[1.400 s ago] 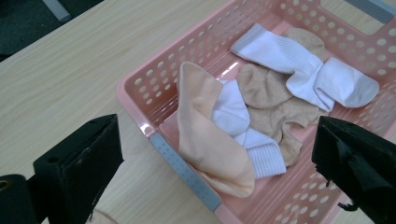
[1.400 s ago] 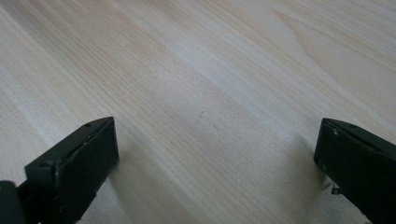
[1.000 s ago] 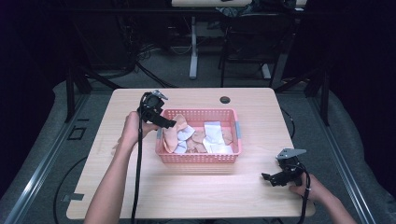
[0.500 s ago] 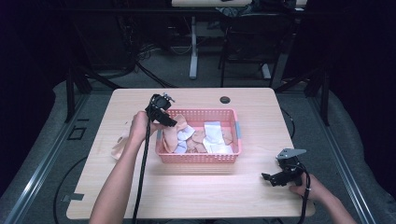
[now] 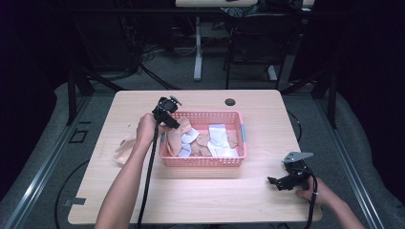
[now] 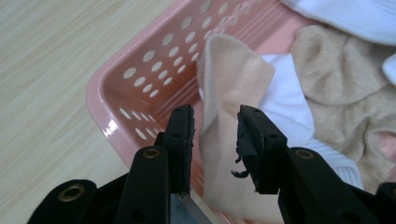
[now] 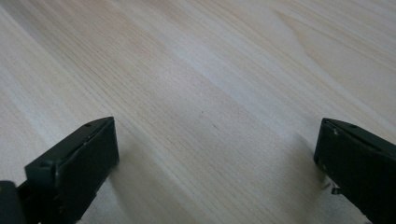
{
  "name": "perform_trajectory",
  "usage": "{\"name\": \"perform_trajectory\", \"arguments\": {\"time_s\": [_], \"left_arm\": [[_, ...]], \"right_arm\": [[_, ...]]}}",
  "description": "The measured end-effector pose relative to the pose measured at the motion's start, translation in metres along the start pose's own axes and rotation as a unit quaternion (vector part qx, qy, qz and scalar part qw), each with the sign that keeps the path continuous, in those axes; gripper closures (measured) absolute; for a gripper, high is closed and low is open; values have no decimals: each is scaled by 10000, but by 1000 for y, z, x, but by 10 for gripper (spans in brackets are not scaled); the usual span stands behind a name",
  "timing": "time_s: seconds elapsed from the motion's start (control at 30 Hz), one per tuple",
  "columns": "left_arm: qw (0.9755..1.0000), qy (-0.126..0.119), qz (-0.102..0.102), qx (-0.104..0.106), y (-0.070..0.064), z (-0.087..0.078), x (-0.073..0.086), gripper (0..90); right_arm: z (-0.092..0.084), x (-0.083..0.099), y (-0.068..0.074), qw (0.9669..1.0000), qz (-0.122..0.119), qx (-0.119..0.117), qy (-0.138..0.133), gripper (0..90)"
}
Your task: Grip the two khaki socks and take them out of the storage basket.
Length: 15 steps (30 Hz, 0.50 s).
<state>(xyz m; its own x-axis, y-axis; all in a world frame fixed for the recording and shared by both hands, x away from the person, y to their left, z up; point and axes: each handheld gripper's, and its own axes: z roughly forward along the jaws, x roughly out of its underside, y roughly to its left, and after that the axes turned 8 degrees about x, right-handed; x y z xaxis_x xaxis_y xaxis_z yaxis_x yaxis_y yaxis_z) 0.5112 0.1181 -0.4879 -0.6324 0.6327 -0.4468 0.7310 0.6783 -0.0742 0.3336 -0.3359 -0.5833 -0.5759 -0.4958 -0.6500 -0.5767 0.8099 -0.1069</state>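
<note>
Pale wood made up the surface [image 5: 200,191], and a pink basket [image 5: 203,161] of socks was seen at its middle. At the basket's left rim the left gripper [image 6: 215,126] was held with fingers [image 6: 180,135] slightly parted around a peach sock [image 6: 229,79] draped over the wall, not yet pinched. One beige sock [image 5: 123,150] was already laid outside, left of the basket. Several were left inside, so emptying looked barely begun. Near the front right corner the right gripper [image 5: 286,179] was rested, fingers [image 7: 74,163] spread wide over bare wood
</note>
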Motion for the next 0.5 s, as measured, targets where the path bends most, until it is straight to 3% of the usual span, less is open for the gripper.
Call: {"name": "perform_trajectory", "arguments": {"time_s": [0.13, 0.33, 0.5], "left_arm": [[9998, -14, -176, 108, 3, 2, 3, 712], [9994, 28, -220, 258, 3, 3, 7, 869], [9990, -8, -227, 394, 2, -2, 8, 886]], "right_arm": [[0, 0, 0, 10000, 1, -2, 0, 0], [0, 0, 0, 10000, -1, -4, -1, 0], [0, 0, 0, 10000, -1, -1, 2, 0]]}}
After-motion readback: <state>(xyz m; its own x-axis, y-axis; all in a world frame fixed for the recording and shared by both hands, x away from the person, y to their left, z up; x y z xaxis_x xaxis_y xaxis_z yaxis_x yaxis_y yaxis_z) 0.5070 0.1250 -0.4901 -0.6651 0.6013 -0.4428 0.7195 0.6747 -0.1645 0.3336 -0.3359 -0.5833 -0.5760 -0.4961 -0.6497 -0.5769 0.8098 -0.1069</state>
